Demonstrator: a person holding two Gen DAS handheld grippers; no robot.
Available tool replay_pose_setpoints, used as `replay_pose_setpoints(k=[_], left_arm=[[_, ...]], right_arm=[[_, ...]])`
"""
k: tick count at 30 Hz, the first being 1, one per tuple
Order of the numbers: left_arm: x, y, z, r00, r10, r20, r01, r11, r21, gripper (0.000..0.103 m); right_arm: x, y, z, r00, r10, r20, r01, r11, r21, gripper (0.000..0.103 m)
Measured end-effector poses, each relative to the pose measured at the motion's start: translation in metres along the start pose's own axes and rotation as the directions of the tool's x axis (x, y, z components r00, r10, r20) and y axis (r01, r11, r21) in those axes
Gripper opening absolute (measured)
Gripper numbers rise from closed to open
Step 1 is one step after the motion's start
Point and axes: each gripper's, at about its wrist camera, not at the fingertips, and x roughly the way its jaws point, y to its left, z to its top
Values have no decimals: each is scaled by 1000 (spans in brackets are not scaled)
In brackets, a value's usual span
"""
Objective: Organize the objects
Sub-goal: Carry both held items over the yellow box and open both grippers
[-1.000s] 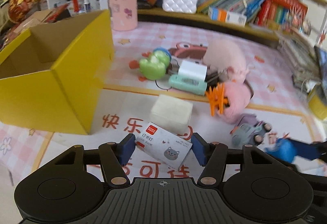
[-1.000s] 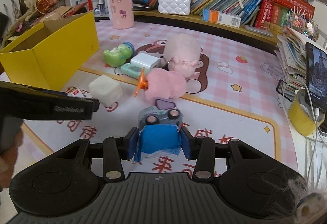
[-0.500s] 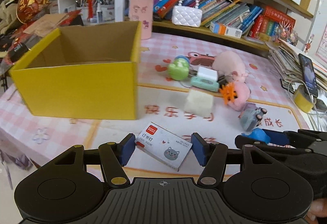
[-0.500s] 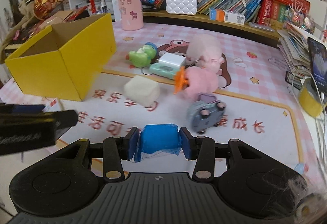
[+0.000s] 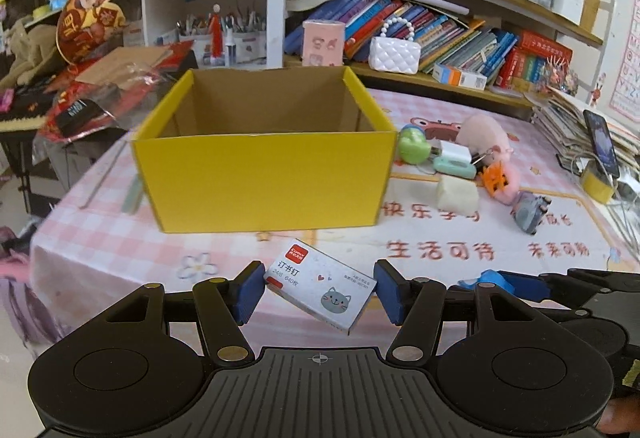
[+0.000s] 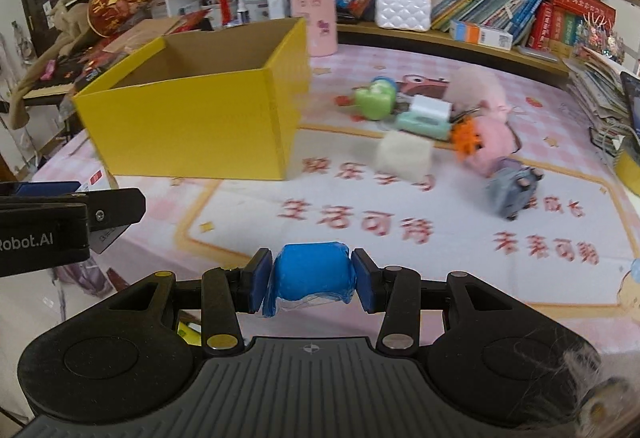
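Left gripper [image 5: 319, 292] grasps a staple box [image 5: 320, 288] corner to corner between its blue pads, white pack with a cat face, tilted, lifted clear of the table. Right gripper [image 6: 308, 276] is clenched on a blue wrapped block [image 6: 312, 272], both pads pressing its sides, also off the table. In the left wrist view the right gripper's tip sits just right of the left one, so the 2 hands are side by side at the table's near edge.

Straight ahead of the left gripper, and ahead-left of the right one, stands the yellow box [image 5: 264, 174], open top. What shows of its inside looks empty; the floor is hidden behind the near wall, so cannot tell for sure.

Ahead-right of both grippers, well apart from them, the rest lies loose on the pink tablecloth [image 5: 100, 238]: white cube [image 5: 457, 194], grey toy car [image 5: 529, 209], orange claw clip [image 5: 494, 178] against 2 pink plush toys [image 5: 484, 130], green frog toy [image 5: 413, 147], mint device [image 5: 454, 167] with a white charger [image 5: 454, 152] on it.

Progress, my read: early. 2 items picked, 0 visibly dropped in. Left to do: carry both over the box rim, let go, then fetch about 8 more pieces.
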Motion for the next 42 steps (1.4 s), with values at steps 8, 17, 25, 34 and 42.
replay_pose_setpoints(k=[8, 17, 25, 34, 42], left_arm=[[-18, 39, -6, 999, 9, 39, -10, 1000, 12, 59], [-24, 63, -2, 997, 12, 78, -11, 1000, -15, 59], [-17, 81, 27, 992, 14, 123, -7, 998, -56, 59], [4, 93, 90, 972, 38, 233, -15, 995, -98, 59], [61, 87, 131, 972, 82, 222, -58, 992, -112, 59]], right_arm=[[-3, 49, 1, 999, 19, 32, -18, 999, -27, 41], [1, 81, 6, 999, 45, 29, -42, 993, -110, 41], [9, 89, 36, 995, 73, 67, -65, 992, -110, 41], [24, 82, 117, 968, 93, 232, -56, 985, -162, 41], [82, 74, 169, 964, 129, 234, -61, 959, -277, 41]])
